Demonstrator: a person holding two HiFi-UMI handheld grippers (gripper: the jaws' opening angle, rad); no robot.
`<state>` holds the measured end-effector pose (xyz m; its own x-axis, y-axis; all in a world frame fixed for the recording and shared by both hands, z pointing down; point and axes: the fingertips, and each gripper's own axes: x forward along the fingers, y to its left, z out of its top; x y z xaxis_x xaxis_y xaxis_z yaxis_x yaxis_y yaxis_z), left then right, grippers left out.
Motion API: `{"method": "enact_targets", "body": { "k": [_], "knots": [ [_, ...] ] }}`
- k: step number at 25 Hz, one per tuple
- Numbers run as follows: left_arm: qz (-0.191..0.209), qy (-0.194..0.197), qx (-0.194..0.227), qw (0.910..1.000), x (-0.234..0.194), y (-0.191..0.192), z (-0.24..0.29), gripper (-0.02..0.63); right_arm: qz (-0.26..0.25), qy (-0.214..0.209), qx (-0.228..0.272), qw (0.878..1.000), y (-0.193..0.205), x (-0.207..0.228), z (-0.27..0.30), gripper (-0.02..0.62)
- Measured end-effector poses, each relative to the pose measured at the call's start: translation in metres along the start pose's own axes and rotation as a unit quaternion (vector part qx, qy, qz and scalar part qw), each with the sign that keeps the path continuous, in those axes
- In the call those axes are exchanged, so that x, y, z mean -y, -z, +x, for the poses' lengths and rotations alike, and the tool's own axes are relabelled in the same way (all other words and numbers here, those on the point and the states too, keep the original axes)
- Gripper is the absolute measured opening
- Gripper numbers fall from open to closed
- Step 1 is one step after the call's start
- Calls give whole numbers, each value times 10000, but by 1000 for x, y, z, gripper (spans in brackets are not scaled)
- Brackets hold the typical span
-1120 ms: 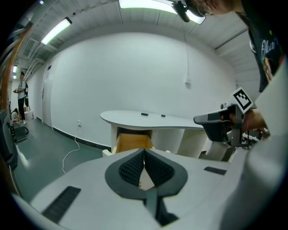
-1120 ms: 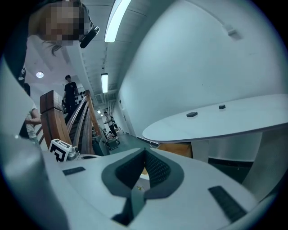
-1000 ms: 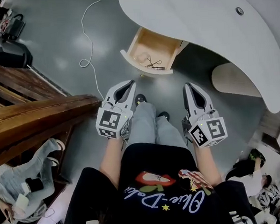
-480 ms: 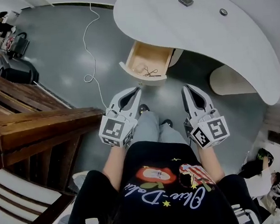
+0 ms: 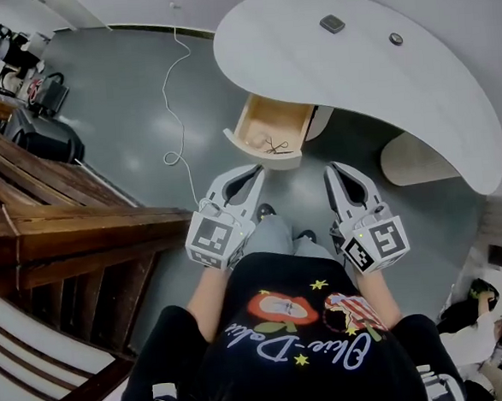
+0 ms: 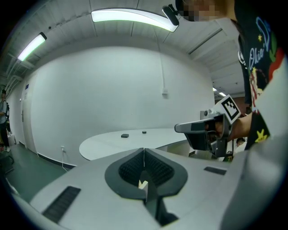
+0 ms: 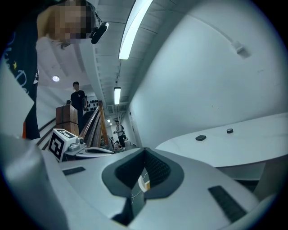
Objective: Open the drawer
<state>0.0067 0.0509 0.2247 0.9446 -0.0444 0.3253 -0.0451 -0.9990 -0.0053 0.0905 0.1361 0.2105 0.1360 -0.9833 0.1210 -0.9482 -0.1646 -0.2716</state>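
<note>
The wooden drawer [image 5: 263,154] stands pulled out from under the white curved desk [image 5: 354,77], with a small dark wiry thing [image 5: 273,145] lying inside it. My left gripper [image 5: 257,170] hangs in the air short of the drawer's front, shut, with nothing between its jaws. My right gripper [image 5: 334,171] is level with it on the right, also shut and holding nothing. In the left gripper view the jaws [image 6: 144,149] meet in front of the desk [image 6: 112,143], with the right gripper [image 6: 198,128] beside them. The right gripper view shows its jaws [image 7: 145,149] touching.
Dark wooden stair beams [image 5: 73,229] fill the left side. A white cable [image 5: 172,106] runs over the grey floor. Two small dark items [image 5: 332,23] sit on the desk top. A rounded wooden pedestal [image 5: 415,160] stands under the desk's right end. People [image 5: 477,304] are at the lower right.
Both grippers have risen, and the person's head too, so the drawer looks smaller and farther below. The drawer stays open; both jaws stay shut.
</note>
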Motion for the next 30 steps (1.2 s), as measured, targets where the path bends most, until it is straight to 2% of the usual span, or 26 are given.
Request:
{"method": "enact_targets", "body": {
  "k": [5,11,30],
  "knots": [
    [197,170,7,9997,12,-10,3,6,40,-10,109,9999,-4,-2,-2,0],
    [216,388,66,9990,26,-16,8,6,39,65,31,10000,-1,4,-9,0],
    [137,433,24,9990,36,-10,7,6,49,121,43,9999,0,7,-18,0]
  ]
}}
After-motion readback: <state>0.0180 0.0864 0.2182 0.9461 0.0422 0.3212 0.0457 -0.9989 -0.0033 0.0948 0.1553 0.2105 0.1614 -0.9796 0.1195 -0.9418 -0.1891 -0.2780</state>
